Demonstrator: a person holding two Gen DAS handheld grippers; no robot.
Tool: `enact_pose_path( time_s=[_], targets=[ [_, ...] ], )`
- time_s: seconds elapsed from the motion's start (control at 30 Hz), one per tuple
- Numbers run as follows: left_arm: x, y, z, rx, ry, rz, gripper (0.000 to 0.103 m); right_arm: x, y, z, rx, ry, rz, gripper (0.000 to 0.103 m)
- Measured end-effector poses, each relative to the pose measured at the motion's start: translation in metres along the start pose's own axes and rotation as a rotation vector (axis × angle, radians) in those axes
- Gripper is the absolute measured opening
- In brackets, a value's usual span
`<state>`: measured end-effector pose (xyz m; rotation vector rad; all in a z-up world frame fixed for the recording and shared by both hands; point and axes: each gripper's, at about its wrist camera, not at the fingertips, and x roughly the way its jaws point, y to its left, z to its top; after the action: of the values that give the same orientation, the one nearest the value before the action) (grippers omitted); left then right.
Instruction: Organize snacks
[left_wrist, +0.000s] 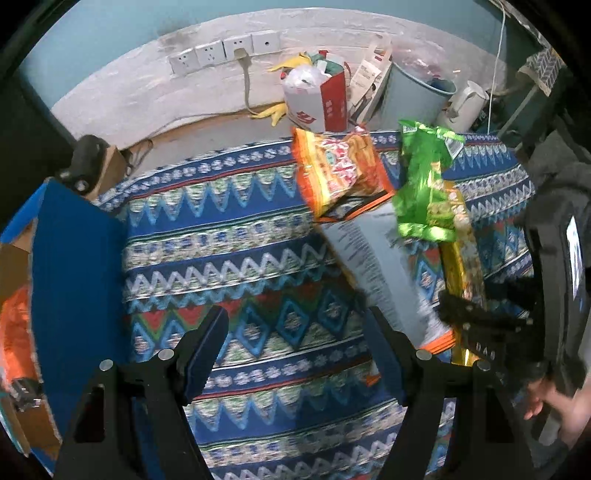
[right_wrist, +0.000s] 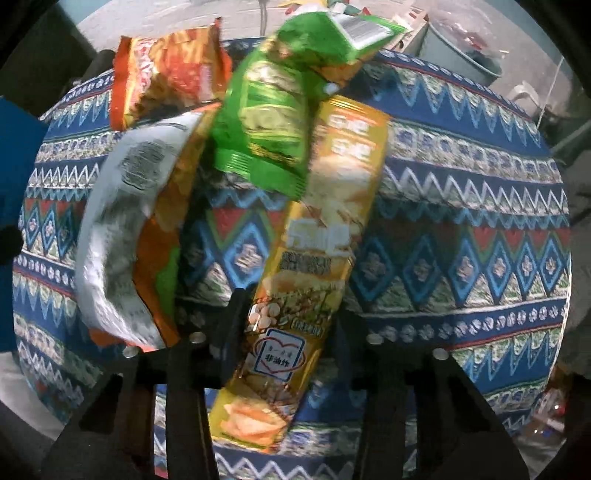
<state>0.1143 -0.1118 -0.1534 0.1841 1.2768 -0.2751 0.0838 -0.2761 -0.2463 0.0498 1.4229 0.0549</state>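
Observation:
Several snack packs lie in a heap on the patterned tablecloth. They are an orange bag, a green bag, a white-backed bag with orange edges, and a long yellow pack. My right gripper points down with its fingers pressed on both sides of the yellow pack's near end; in the left wrist view the right gripper shows at the right. My left gripper stands open above bare cloth, left of the heap, holding nothing.
A blue box stands at the table's left edge, with something orange inside. Beyond the far edge are a red-and-white paper bag, a grey bin, a white kettle and wall sockets. A person's hand holds the right gripper.

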Motion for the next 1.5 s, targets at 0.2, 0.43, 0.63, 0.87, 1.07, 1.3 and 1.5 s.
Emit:
enact_pose_path(
  time_s=[0.2,0.43,0.63,0.87,1.07,1.3,1.5],
  targets=[
    [0.011,-0.021,0.018,-0.042,0.017,-0.059,0.077,-0.003,-0.034,-0.022,0.011,-0.009,-0.054,0.031],
    [0.031,-0.052,0.029,-0.023,0.055,-0.055,0.08,-0.011,-0.068,-0.037,0.063,-0.042,-0.038,0.034],
    [0.058,-0.063,0.031,-0.016,0.099,-0.027,0.08,-0.019,-0.09,-0.019,0.059,-0.094,-0.022,0.043],
    [0.079,-0.064,0.03,-0.011,0.119,-0.021,0.08,-0.008,-0.059,0.023,0.021,-0.133,-0.064,0.043],
    [0.082,-0.062,0.027,0.013,0.118,-0.08,0.046,0.001,-0.058,0.032,0.015,-0.137,-0.073,0.031],
    [0.059,-0.057,0.008,0.067,0.07,-0.07,0.032,-0.009,-0.071,0.01,0.074,-0.099,-0.046,0.029],
    [0.033,-0.055,-0.009,0.096,0.042,-0.076,0.031,-0.023,-0.075,-0.004,0.093,-0.096,-0.047,0.029]
  ],
)
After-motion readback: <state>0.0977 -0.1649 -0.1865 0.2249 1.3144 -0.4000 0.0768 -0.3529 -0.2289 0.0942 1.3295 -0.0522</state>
